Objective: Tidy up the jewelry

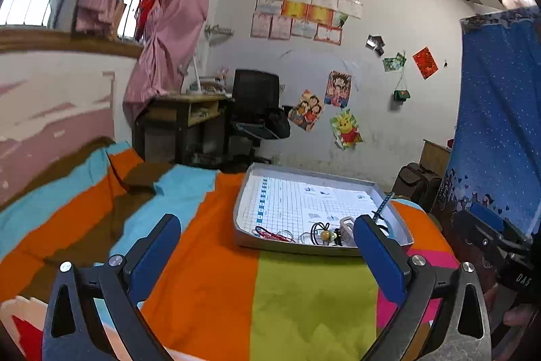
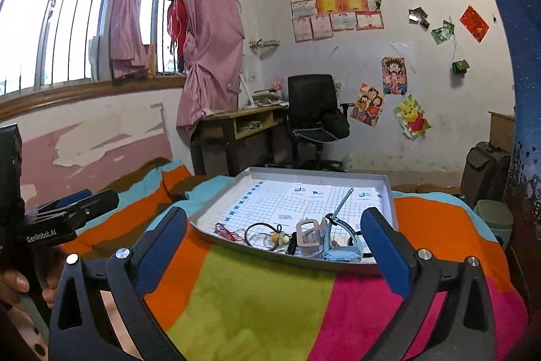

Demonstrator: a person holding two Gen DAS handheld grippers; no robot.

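A shallow grey tray [image 2: 388,192] lined with gridded paper lies on the striped blanket; it also shows in the left wrist view [image 1: 243,188]. Along its near edge lie a red cord [image 2: 226,231], a dark hair tie with a bead charm [image 2: 277,237], a grey-white clip [image 2: 309,239] and a light blue watch [image 2: 341,246]. The red cord [image 1: 272,234] and the hair tie [image 1: 323,234] show in the left wrist view too. My left gripper [image 1: 267,230] is open and empty, short of the tray. My right gripper [image 2: 275,222] is open and empty, just before the tray's near edge.
The striped blanket [image 2: 257,303] covers the bed. A desk [image 2: 236,127] and black office chair [image 2: 314,114] stand behind the bed. A suitcase [image 2: 483,168] stands at the right, beside a blue curtain [image 1: 500,124].
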